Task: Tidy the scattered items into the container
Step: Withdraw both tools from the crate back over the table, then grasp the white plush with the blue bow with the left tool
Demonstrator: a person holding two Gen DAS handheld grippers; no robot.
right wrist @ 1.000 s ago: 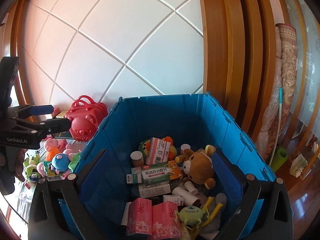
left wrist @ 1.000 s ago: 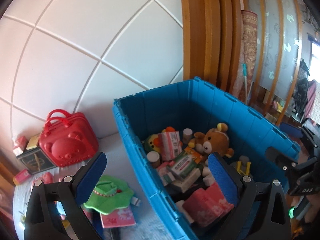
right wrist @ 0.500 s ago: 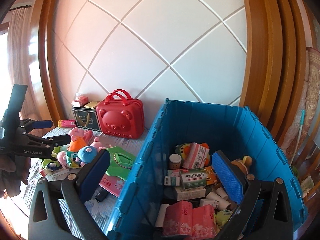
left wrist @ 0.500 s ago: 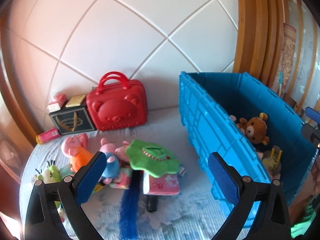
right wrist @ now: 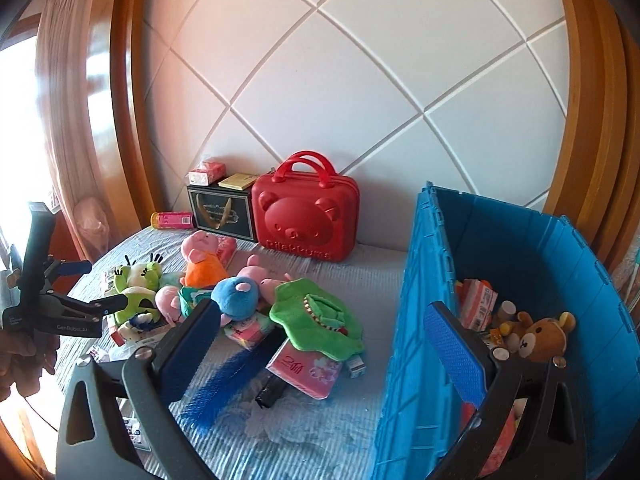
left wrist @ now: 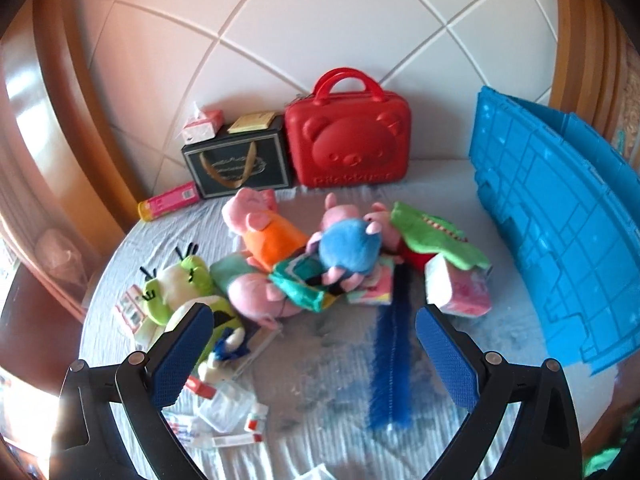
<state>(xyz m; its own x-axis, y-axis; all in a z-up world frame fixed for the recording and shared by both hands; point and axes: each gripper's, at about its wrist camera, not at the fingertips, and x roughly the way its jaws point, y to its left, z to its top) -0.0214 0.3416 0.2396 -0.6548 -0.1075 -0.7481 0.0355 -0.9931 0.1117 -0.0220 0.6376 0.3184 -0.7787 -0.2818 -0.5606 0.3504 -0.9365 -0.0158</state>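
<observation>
From the left wrist camera we look forward and down between its two fingers (left wrist: 182,354) at the toy pile (left wrist: 316,256) on the bed (left wrist: 320,420), fairly close, with the blue crate (left wrist: 560,232) seen from outside at the right edge. From the right wrist camera we look from farther back and more to the right, so we see into the crate (right wrist: 540,264) as well as the toys (right wrist: 240,300). Both views share the toy pile, the red case (left wrist: 348,148) (right wrist: 306,220) against the wall, and the crate's side.
</observation>
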